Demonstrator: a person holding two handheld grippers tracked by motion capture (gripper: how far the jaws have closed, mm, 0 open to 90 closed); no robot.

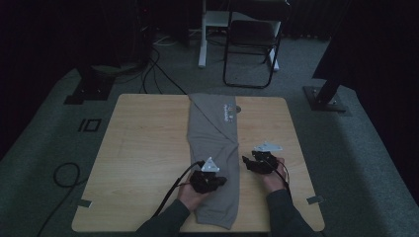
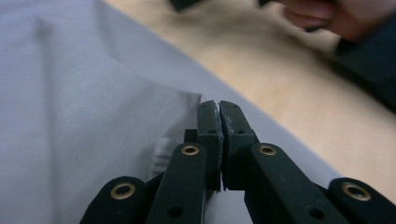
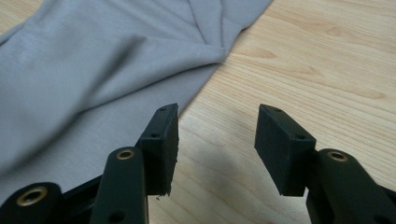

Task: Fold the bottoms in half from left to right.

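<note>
The soft, floppy grey pants [image 1: 216, 148] bend easily, so the left gripper [image 2: 218, 109] pinches their edge tight while the right gripper [image 3: 217, 116] waits half open beside them.

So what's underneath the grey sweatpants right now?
The grey sweatpants lie flat on the wooden table; anything beneath the fabric is covered. The left tool pinches their edge.

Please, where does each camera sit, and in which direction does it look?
High view: above the table's near side, looking forward and down on the light wooden table; forearms, both tools show.
Left gripper view: on the left tool, jaws shut on the folded grey cloth garment.
Right gripper view: on the right tool, jaws open over wood.
Shared: garment, table.
</note>
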